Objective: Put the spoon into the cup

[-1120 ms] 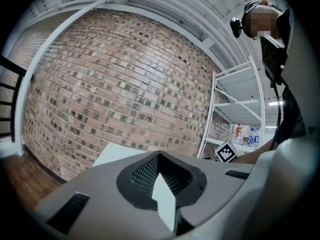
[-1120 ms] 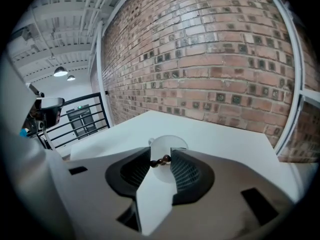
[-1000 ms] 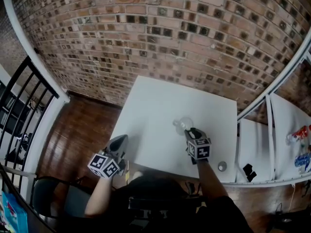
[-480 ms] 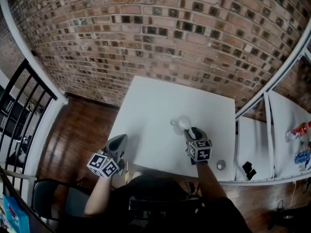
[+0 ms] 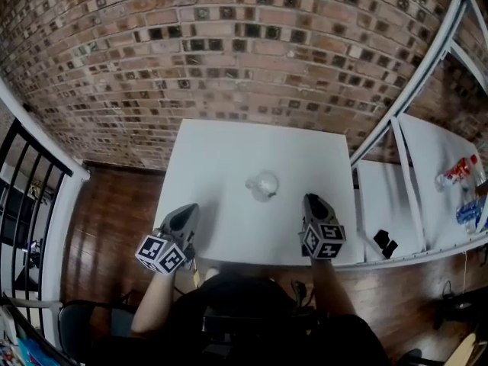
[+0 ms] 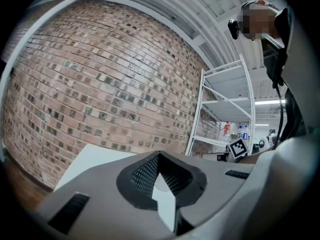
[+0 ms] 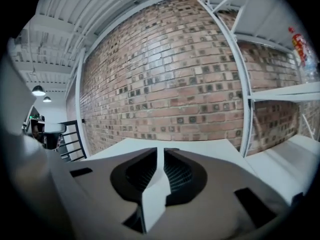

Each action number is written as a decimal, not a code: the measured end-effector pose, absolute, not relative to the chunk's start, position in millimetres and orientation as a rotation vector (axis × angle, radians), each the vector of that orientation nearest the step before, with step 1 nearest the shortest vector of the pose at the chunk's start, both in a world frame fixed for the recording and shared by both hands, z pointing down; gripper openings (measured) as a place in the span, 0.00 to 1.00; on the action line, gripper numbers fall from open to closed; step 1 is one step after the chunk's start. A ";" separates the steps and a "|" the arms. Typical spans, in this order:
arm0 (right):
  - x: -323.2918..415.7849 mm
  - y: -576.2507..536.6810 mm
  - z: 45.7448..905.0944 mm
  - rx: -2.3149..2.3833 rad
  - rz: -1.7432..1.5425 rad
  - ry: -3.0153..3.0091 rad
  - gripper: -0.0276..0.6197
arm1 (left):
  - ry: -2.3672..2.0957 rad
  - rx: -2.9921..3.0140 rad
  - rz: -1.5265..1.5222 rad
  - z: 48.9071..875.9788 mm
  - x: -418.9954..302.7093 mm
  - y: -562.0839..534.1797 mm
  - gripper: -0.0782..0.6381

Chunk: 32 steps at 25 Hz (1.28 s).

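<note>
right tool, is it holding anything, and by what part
Nothing is held. The right tool has just been closing its jaws on empty air; the cup stands apart on the table.

A loft-style studio or lab — bare brick wall (image 5: 229, 44), dark wood floor (image 5: 114, 219), a black railing (image 5: 46, 157), and a white beamed ceiling (image 7: 55, 19) with hanging lamps (image 7: 37, 90). White metal shelving (image 5: 431, 197) with bottles (image 5: 456, 172) stands beside a plain white tabletop (image 5: 221, 166).
</note>
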State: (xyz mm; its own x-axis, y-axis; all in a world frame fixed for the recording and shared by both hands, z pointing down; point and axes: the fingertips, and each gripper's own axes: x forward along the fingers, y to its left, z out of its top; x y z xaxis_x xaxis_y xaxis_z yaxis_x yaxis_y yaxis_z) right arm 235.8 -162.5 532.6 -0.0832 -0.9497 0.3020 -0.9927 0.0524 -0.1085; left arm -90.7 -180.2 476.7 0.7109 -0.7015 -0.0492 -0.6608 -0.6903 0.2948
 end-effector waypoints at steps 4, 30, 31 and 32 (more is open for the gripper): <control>255.5 -140.3 524.9 2.102 0.441 -2.128 0.05 | -1.010 2.684 -0.228 476.8 -70.3 -179.7 0.12; 258.3 -89.7 555.6 2.091 0.523 -2.042 0.05 | -0.995 2.657 -0.213 488.9 -81.9 -164.7 0.11; 258.3 -89.7 556.0 2.090 0.523 -2.042 0.05 | -0.995 2.658 -0.212 488.7 -81.9 -165.4 0.12; 258.4 -89.7 556.3 2.089 0.523 -2.042 0.05 | -0.994 2.659 -0.211 488.7 -81.7 -166.0 0.12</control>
